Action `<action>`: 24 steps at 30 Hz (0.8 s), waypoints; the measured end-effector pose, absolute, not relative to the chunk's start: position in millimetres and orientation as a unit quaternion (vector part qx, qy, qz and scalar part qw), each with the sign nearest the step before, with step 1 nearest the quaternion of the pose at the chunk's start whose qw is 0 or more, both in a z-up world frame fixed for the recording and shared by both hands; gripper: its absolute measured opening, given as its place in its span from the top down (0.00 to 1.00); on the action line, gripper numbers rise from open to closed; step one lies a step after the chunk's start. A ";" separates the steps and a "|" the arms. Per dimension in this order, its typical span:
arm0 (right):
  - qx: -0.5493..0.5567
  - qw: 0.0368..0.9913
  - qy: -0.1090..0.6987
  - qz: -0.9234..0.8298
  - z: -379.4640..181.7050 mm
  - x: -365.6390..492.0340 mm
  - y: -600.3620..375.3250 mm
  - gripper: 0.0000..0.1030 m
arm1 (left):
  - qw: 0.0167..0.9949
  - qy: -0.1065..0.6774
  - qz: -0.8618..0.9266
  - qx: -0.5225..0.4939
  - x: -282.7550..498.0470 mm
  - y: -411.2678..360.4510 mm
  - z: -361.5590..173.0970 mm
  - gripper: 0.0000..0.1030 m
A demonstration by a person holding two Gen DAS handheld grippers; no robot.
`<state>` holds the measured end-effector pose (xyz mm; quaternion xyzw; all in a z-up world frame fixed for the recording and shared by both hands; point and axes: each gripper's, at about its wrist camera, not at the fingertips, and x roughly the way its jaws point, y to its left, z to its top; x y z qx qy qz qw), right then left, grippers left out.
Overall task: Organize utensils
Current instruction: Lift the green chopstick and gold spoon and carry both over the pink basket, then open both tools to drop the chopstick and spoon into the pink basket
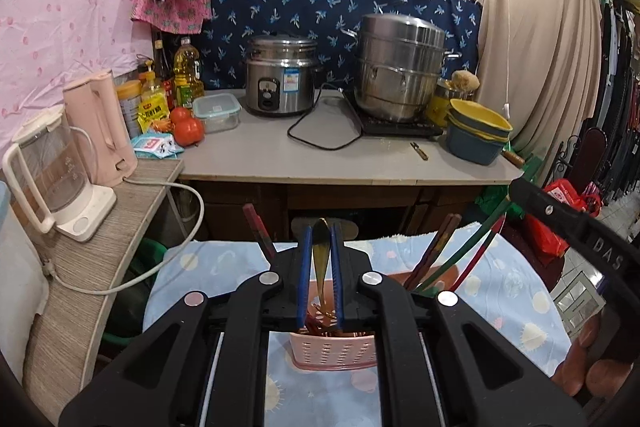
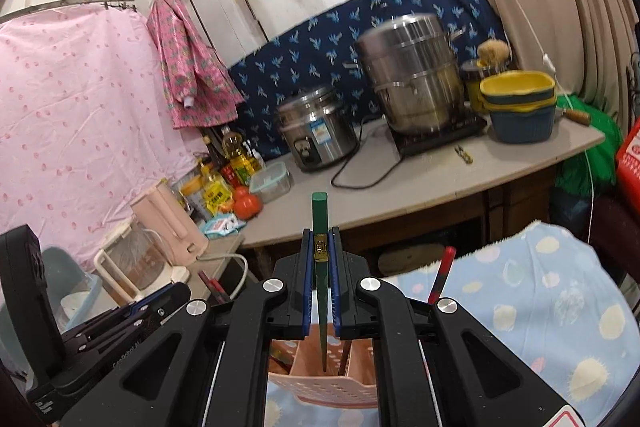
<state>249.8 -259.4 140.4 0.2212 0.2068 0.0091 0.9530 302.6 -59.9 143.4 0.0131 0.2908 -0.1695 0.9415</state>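
A pink perforated utensil basket [image 1: 333,351] stands on a light blue patterned cloth [image 1: 500,291]. My left gripper [image 1: 321,239] is shut on a gold spoon [image 1: 320,255], whose lower end reaches into the basket. Red, brown and green chopsticks [image 1: 448,255] stand in the basket to the right. In the right wrist view my right gripper [image 2: 320,239] is shut on a green chopstick [image 2: 320,223] with a gold band, upright, its tip down in the basket [image 2: 320,387]. A red chopstick [image 2: 442,273] stands beside it. The left gripper body [image 2: 100,327] shows at lower left.
A grey counter [image 1: 340,155] holds a rice cooker [image 1: 280,75], steel steamer pot [image 1: 400,67], stacked yellow and blue bowls [image 1: 476,131], tomatoes [image 1: 186,127], oil bottles and a black cord. Two kettles [image 1: 80,155] stand on a side shelf at left.
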 end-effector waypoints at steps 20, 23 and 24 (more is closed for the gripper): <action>0.198 0.945 0.261 0.013 87.9 233.3 -242.7 0.73 | 0.939 0.313 -0.137 0.030 291.0 -63.5 95.4 0.61; 0.195 0.944 0.267 0.016 85.4 226.9 -239.0 0.73 | 0.940 0.312 -0.132 0.034 283.7 -62.4 94.5 0.61; 0.193 0.944 0.268 0.017 85.2 224.2 -237.5 0.73 | 0.940 0.313 -0.129 0.035 281.2 -61.9 94.4 0.61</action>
